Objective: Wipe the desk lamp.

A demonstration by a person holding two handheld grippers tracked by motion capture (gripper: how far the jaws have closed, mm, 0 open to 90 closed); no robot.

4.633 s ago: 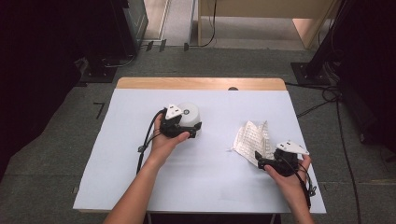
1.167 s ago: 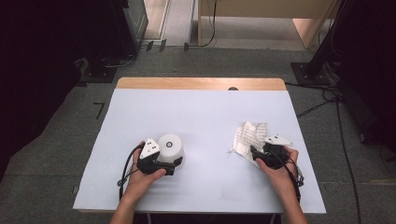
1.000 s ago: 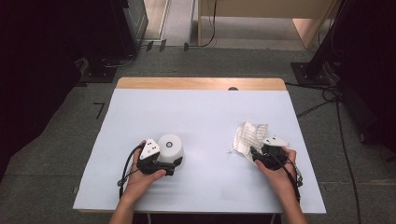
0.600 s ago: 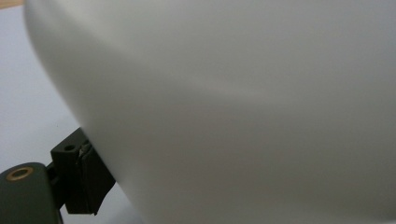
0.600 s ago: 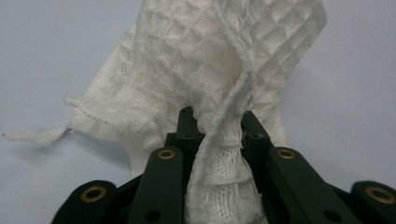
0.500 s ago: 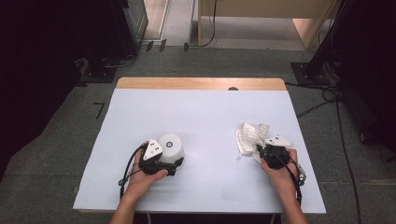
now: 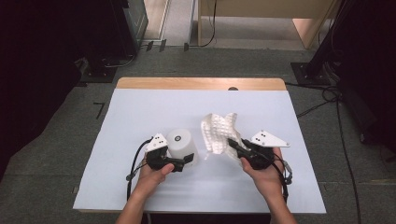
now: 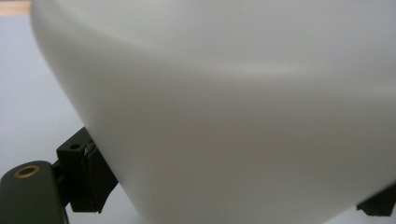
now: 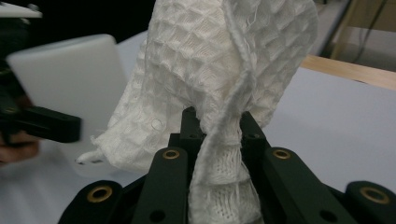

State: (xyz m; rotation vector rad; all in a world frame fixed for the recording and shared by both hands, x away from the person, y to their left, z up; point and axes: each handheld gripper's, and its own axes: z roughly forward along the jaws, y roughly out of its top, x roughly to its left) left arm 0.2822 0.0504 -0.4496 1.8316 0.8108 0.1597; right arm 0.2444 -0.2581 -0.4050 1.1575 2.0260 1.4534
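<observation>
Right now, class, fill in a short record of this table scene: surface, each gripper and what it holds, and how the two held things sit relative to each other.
surface: white tabletop with a wooden strip along its far edge
left gripper: shut on the white cup, which is upside down
right gripper: shut on the white waffle-weave cloth, bunched and lifted
relation: cloth to the cup's right; contact cannot be told

The cup (image 8: 243, 112) overruns the left gripper view's edges, blurred; the cloth (image 9: 219, 79) hides the right gripper's pads.
</observation>
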